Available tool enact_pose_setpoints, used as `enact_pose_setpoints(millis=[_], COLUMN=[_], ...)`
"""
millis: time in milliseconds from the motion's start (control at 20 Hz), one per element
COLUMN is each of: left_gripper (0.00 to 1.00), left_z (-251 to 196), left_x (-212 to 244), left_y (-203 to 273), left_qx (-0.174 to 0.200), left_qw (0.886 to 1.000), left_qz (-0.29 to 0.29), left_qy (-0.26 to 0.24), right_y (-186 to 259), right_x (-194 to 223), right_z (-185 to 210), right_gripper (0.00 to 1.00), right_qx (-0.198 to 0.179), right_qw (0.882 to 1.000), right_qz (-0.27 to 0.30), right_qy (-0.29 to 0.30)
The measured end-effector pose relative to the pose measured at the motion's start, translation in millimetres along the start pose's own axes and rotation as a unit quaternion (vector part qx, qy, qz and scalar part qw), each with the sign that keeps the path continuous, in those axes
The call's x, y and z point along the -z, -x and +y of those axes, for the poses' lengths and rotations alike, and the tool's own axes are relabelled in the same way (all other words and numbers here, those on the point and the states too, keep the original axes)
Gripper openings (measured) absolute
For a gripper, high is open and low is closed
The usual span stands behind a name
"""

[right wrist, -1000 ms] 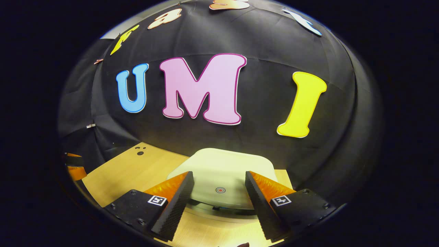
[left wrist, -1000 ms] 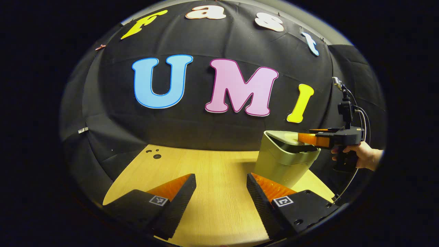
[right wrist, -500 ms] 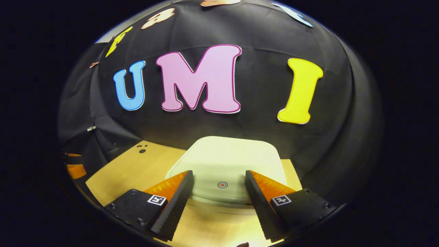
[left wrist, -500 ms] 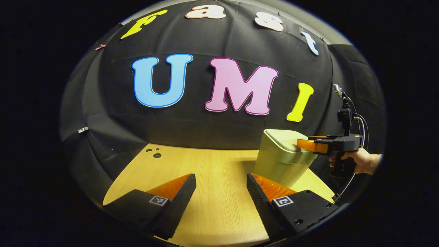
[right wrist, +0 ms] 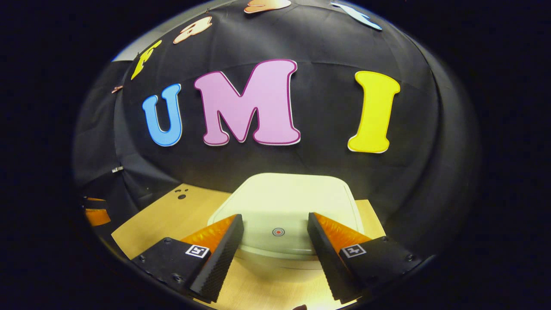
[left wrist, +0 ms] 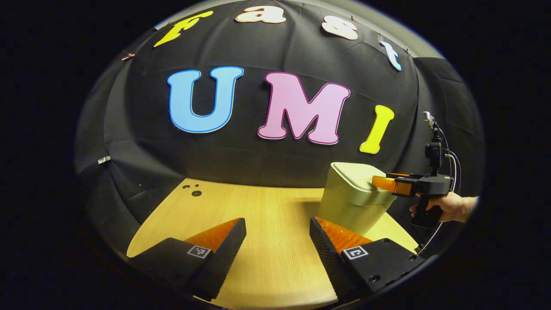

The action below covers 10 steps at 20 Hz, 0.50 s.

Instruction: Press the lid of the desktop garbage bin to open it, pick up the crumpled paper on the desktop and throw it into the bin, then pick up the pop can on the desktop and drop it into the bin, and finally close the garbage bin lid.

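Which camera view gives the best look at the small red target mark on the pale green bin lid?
The right gripper view: the red target mark faces the camera between the open fingers on the pale green bin lid. The left gripper view shows that lid edge-on, with the right gripper at its near edge.

My left gripper shows two wedge-shaped fingers with ribbed inner faces, each on a matte black plastic block carrying a small square black-and-white marker and round screw holes. My right gripper has the same build. Seen from the left gripper view, it has a black pistol-style handle in a hand, an upright black mast, and thin cables looping down.
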<state>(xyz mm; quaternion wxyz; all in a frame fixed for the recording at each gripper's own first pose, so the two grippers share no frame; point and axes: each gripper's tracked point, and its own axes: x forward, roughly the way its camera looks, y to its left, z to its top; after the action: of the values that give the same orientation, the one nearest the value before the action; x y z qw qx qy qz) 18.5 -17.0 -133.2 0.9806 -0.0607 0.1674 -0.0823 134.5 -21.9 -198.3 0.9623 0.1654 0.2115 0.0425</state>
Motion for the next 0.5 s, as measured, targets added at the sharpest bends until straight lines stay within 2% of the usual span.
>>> enact_pose_setpoints(millis=[250, 500], left_gripper=[0.95, 0.95], left_z=[3, 1], left_x=[-2, -1], left_y=[-1, -3], left_qx=[0.001, 0.005], left_qw=[1.000, 1.000], left_qz=[-0.001, 0.000], left_qy=[0.001, -0.001], right_y=[8, 21], right_x=[-25, -23], right_z=[8, 17], right_gripper=[0.94, 0.94], right_qx=[-0.008, -0.017], right_qw=[0.999, 0.999], right_qz=[-0.033, -0.031], right_qy=[-0.015, -0.004])
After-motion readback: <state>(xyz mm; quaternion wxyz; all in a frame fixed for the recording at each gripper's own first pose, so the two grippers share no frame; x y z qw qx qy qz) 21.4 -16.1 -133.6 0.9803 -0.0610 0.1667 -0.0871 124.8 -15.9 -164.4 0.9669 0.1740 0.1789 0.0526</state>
